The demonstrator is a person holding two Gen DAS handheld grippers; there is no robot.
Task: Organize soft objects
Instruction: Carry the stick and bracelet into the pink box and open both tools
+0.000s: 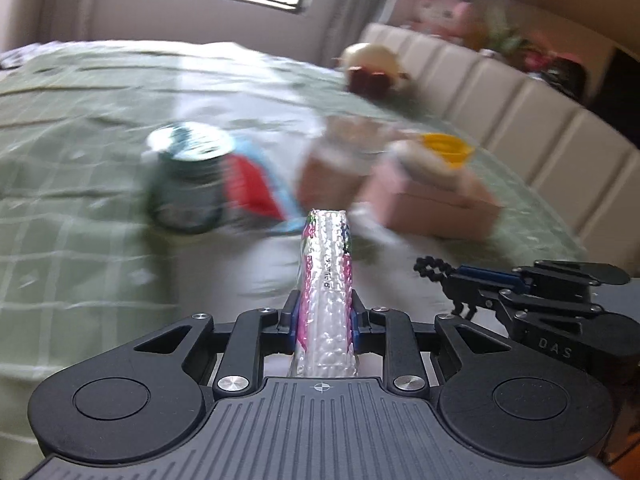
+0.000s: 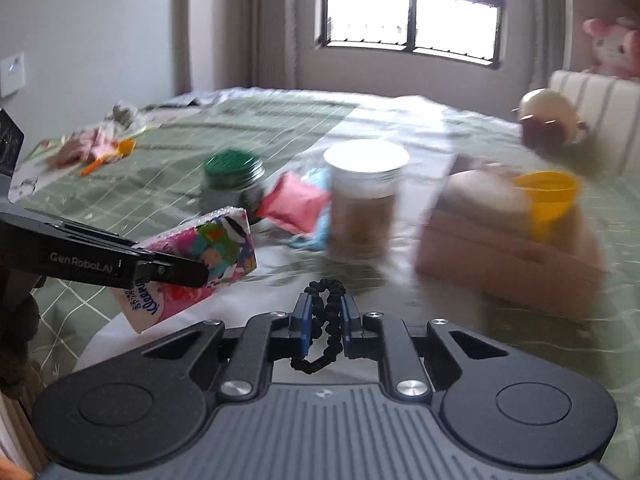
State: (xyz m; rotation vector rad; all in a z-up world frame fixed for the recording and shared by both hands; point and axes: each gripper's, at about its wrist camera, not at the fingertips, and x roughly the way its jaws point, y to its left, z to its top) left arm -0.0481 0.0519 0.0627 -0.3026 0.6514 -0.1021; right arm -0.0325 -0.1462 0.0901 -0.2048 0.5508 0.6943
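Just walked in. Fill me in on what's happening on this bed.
A person is tidying soft items with a handheld gripper in each hand. The left gripper is shut on a tissue pack, held up above the green plaid bedspread. The right gripper is shut on a black spiral hair tie. Ahead lie a green-lidded jar, a white-lidded container, a red pouch and a pink box with a yellow cup on it.

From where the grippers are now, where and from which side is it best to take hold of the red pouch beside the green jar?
Probably by the near, free corner of the red pouch, coming from the front. It lies flat and soft between the green jar and the white-lidded jar, so both sides are blocked. Both jaws are full, so one must be emptied first.
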